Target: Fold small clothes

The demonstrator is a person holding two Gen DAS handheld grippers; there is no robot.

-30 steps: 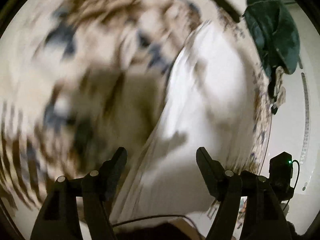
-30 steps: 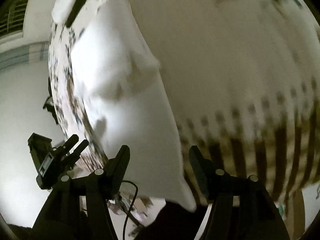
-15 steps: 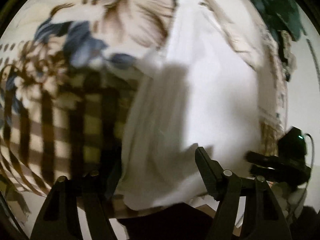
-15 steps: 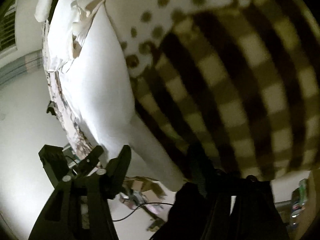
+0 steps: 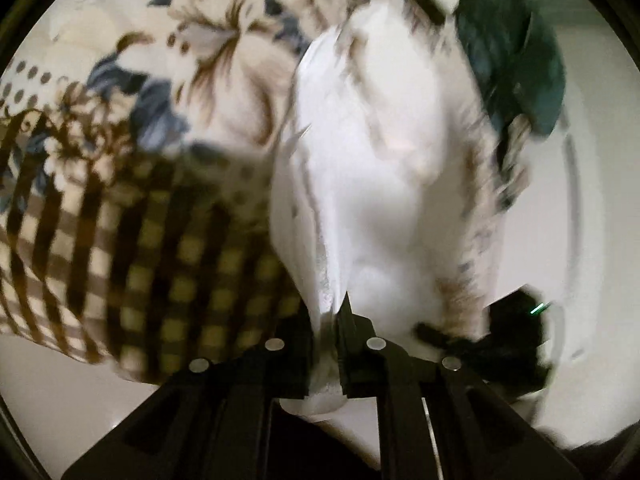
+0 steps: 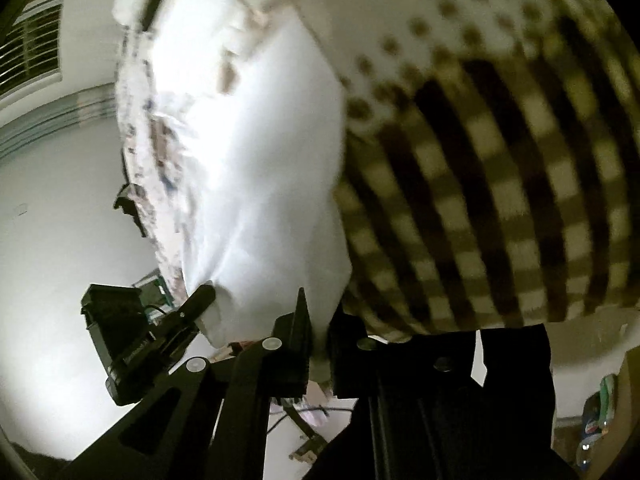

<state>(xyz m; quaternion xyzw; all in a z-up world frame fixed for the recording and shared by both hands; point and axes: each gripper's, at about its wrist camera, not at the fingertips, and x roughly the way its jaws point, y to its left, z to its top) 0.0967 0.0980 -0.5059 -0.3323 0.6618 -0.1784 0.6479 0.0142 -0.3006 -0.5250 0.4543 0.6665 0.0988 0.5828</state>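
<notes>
A white garment (image 5: 372, 184) lies on a patterned bedcover (image 5: 168, 208) with flowers, dots and brown checks. My left gripper (image 5: 330, 332) is shut on the garment's near edge, with white cloth pinched between the jaws. In the right wrist view the same white garment (image 6: 256, 168) runs up the left of the bedcover (image 6: 500, 200). My right gripper (image 6: 318, 332) is shut on its near edge too. Each gripper shows in the other's view: the right one in the left wrist view (image 5: 504, 344), the left one in the right wrist view (image 6: 160, 332).
A dark green cloth (image 5: 516, 40) lies at the far right of the bed. A pale floor (image 6: 60, 220) shows beside the bed. A window with bars (image 6: 32, 44) is at the upper left. Small clutter and a cable (image 6: 304, 420) lie below the bed edge.
Both grippers went from open to shut, closing on the near edge of the white garment. The views shifted and are motion-blurred.
</notes>
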